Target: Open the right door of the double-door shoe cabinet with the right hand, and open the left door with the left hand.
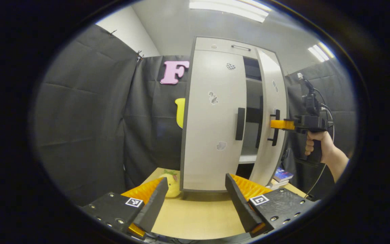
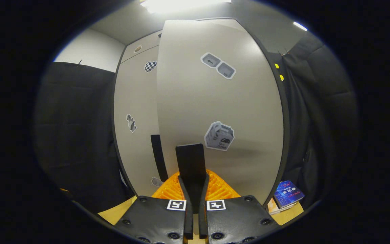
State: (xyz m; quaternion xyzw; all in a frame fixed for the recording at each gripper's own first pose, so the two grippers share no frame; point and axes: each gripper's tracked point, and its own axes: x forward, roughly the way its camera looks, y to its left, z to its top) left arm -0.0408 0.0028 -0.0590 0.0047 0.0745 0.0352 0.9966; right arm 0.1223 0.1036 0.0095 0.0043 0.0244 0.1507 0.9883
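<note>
The pale shoe cabinet [image 1: 212, 112] stands on a wooden table. Its left door [image 1: 212, 135] is closed, and the black handle [image 1: 239, 123] on it is untouched. The right door [image 1: 272, 112] is swung partly outward, showing a dark interior. My right gripper [image 1: 278, 124], held by a hand [image 1: 317, 142], is shut on the right door's black handle [image 1: 275, 135]. In the right gripper view, the right gripper [image 2: 193, 183] clamps that handle [image 2: 191, 159] in front of the right door [image 2: 222, 101]. My left gripper [image 1: 196, 179] is open, low before the left door and apart from it.
A yellow toy [image 1: 173, 184] lies by the cabinet's left foot. Books [image 1: 282, 175] [image 2: 288, 196] lie on the table [image 1: 195, 217] to the cabinet's right. A white shelf [image 1: 248, 158] shows inside the gap. Black cloth walls stand close on both sides.
</note>
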